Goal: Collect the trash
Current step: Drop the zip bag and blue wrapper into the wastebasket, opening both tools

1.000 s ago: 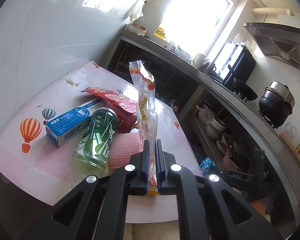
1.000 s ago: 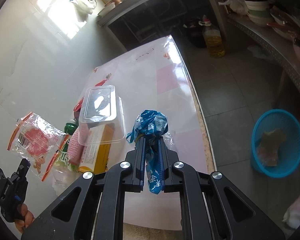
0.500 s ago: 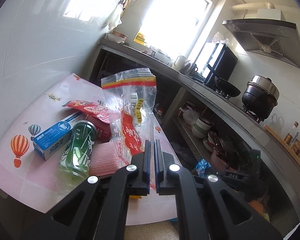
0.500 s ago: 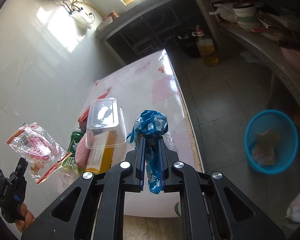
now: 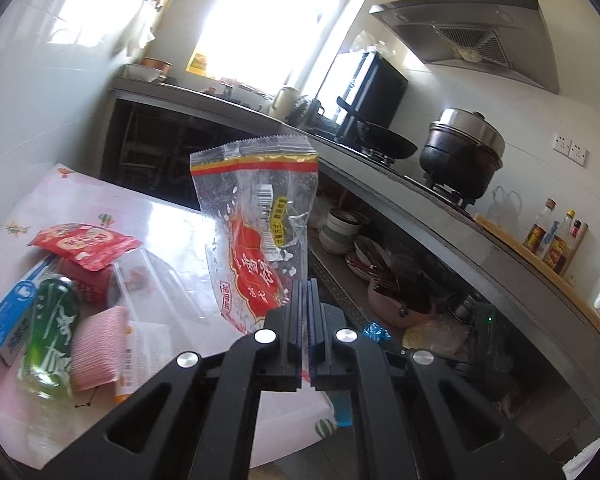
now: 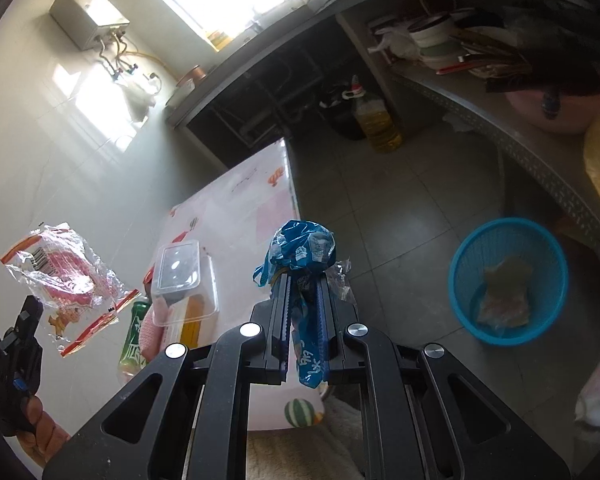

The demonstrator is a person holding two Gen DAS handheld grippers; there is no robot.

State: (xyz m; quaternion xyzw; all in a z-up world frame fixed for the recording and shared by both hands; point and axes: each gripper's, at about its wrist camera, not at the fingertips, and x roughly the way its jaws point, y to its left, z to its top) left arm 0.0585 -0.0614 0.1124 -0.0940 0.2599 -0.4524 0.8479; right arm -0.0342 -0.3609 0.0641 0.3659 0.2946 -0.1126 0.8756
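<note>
Both grippers (image 5: pixel 305 320) (image 6: pixel 303 312) clamp wrappers (image 5: pixel 256 232) (image 6: pixel 302 248) (neither binned yet); the basket (image 6: pixel 460 268) waits, and table (image 6: pixel 268 208) clutter remains.

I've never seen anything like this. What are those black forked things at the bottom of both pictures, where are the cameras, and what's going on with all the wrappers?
There is no robot here. A person carries a pair of hand-held tongs in each hand, and each pair has a wide-angle camera looking forward along its two fingers, which is why the black arms fill the bottom of each picture.

The left-hand camera shows the left tongs shut on a clear snack bag with red print, lifted above the table. The right-hand camera shows the right tongs shut on a crumpled blue wrapper; the other tongs and their bag show at its left edge.

On the table lie a green bottle, a blue box, a red packet, a pink sponge and a clear plastic tub. A blue basket stands on the floor, probably for the rubbish.
</note>
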